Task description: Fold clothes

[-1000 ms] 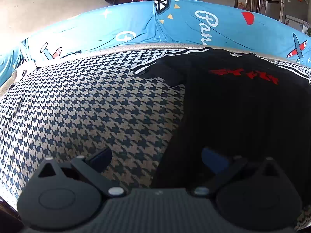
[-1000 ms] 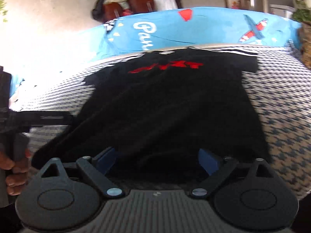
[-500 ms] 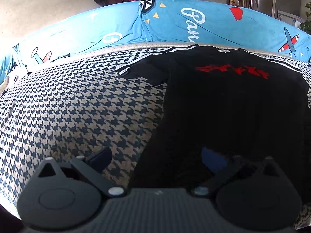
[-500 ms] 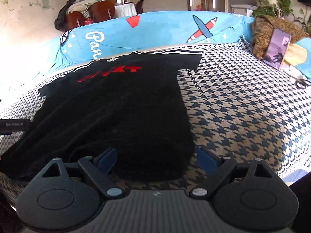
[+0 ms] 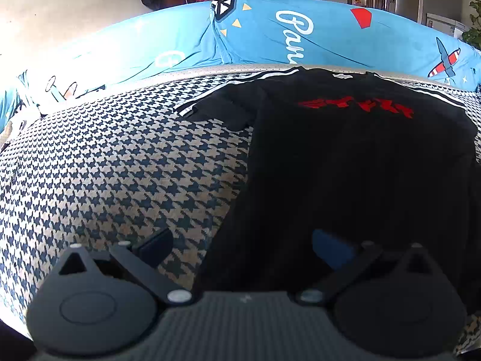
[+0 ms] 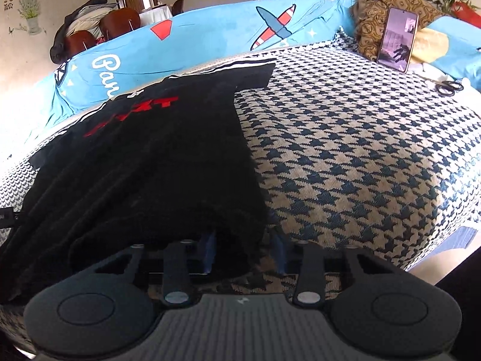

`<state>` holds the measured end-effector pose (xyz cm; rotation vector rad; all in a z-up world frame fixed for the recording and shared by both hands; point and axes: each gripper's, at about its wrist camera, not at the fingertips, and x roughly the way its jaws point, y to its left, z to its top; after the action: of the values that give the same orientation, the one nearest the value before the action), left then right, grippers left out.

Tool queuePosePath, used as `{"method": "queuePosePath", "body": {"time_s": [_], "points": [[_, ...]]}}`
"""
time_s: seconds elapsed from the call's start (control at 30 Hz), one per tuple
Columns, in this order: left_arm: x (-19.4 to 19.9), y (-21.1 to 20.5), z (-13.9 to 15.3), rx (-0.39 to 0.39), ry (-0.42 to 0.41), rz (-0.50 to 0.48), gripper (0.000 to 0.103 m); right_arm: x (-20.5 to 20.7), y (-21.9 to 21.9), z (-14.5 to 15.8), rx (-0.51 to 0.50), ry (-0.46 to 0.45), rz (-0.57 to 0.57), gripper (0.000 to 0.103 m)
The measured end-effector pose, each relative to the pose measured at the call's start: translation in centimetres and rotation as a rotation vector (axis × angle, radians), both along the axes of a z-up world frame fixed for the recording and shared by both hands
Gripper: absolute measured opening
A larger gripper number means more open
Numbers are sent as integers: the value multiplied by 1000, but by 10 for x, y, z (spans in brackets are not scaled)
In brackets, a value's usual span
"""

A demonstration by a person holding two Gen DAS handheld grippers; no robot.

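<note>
On the houndstooth blanket (image 5: 114,180) in front of me lies the black T-shirt (image 5: 345,165), spread flat with its red lettering (image 5: 354,104) toward the far side, where a blue printed cover (image 5: 270,36) runs along the edge. My left claw (image 5: 243,245) hangs wide open over the shirt's near left hem, one finger above bare blanket, the other above black cloth, gripping nothing. My right claw (image 6: 243,251) is closing, its blue pads (image 6: 209,249) nearly together, with the near right corner of the T-shirt bunched between them. Farther right, a phone (image 6: 396,39) leans against a brown patterned cushion (image 6: 372,15), and scissors (image 6: 449,85) lie near the blanket's edge.
</note>
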<state>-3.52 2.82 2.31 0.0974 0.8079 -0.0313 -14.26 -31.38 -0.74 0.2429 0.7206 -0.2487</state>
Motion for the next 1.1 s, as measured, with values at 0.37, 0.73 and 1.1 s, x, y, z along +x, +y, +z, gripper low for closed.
{"method": "queuePosePath", "body": {"time_s": [0.37, 0.73, 1.1], "points": [[0, 3, 1, -5, 2, 14, 103, -20, 0, 32, -234, -81, -282, 5], [3, 7, -1, -4, 16, 41, 103, -27, -5, 32, -199, -42, -353, 47], [13, 22, -14, 12, 82, 121, 103, -30, -10, 39, -129, 4, -343, 60]]}}
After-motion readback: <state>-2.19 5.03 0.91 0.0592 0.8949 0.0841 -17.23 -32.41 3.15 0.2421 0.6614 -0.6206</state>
